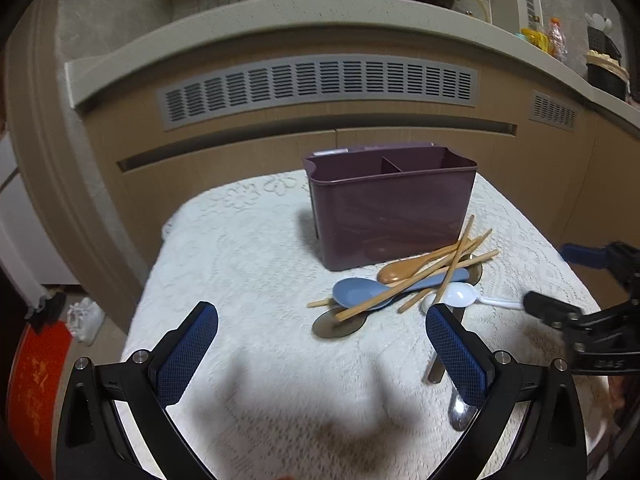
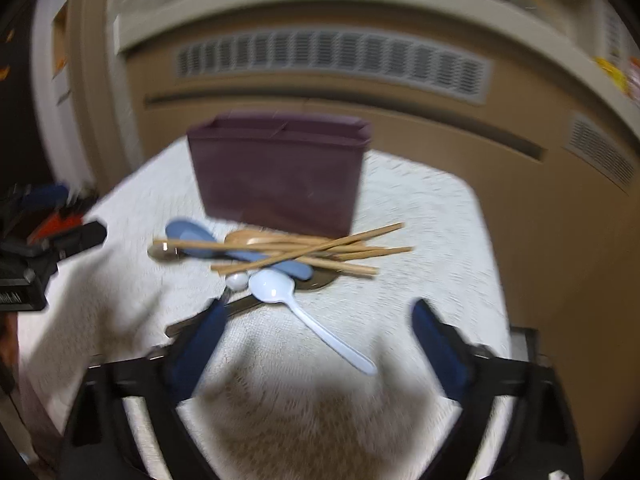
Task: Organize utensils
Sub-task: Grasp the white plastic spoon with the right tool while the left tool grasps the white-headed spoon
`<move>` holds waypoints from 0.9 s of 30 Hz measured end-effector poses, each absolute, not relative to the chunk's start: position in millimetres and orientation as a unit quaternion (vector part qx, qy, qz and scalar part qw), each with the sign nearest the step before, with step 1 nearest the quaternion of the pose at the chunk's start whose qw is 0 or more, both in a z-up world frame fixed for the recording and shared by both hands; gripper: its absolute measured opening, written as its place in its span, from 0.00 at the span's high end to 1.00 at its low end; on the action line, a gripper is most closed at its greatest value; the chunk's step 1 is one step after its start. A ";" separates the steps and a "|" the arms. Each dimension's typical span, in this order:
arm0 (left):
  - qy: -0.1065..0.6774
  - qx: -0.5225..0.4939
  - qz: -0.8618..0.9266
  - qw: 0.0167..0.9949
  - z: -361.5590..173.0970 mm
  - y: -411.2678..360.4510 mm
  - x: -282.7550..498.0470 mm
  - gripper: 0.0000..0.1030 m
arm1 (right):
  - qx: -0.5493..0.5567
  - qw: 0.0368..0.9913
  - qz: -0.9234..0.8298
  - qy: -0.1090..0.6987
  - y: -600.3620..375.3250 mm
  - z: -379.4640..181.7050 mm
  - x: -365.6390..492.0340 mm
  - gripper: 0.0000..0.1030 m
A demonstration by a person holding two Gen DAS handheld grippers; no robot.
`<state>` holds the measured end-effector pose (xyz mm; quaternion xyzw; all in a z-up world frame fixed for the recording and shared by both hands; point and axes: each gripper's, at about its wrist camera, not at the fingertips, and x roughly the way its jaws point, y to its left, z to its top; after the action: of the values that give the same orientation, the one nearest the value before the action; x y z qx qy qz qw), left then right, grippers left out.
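Note:
A purple divided caddy stands on a white lace-covered table. In front of it lies a heap: wooden chopsticks, a blue spoon, a wooden spoon, a white plastic spoon and a dark translucent spoon. My left gripper is open just short of the heap, with a metal spoon beside its right finger. My right gripper is open, and the white spoon's handle lies between its fingers, untouched.
Behind the table runs a tan cabinet with a grey vent under a pale countertop holding pans and bottles. The table drops off at left and right. A red object and a white shoe are on the floor at left.

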<state>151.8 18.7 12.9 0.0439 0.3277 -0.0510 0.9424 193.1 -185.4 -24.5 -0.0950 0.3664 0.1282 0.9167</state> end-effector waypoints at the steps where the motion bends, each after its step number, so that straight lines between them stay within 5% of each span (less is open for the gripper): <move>1: 0.330 0.045 -0.052 0.941 10.3 17.9 155.5 0.00 | -0.105 0.910 0.137 0.377 -180.4 -29.2 199.4 0.41; 9: 0.365 0.091 -0.076 0.924 -24.6 9.7 169.6 0.00 | -0.151 0.865 0.200 0.435 -152.5 -62.5 234.6 0.63; 19: 0.388 0.079 -0.103 0.912 -33.5 7.8 179.5 0.00 | -0.136 0.851 0.215 0.460 -139.5 -75.5 263.7 0.66; 22: 0.419 0.065 -0.102 0.900 -38.3 1.7 185.9 0.00 | -0.126 0.852 0.216 0.459 -142.1 -72.1 264.8 0.73; 23: 0.432 0.052 -0.109 0.894 -40.0 0.6 188.9 0.00 | -0.124 0.855 0.214 0.456 -144.6 -70.6 263.2 0.93; 27: 0.454 0.014 -0.132 0.881 -42.2 -8.4 198.8 0.00 | -0.112 0.862 0.196 0.453 -169.0 -65.7 251.8 0.93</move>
<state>198.8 -8.4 -42.2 0.0144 0.4538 -0.1323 0.8811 251.8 -169.0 -65.7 -0.1118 0.4532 0.1963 0.8623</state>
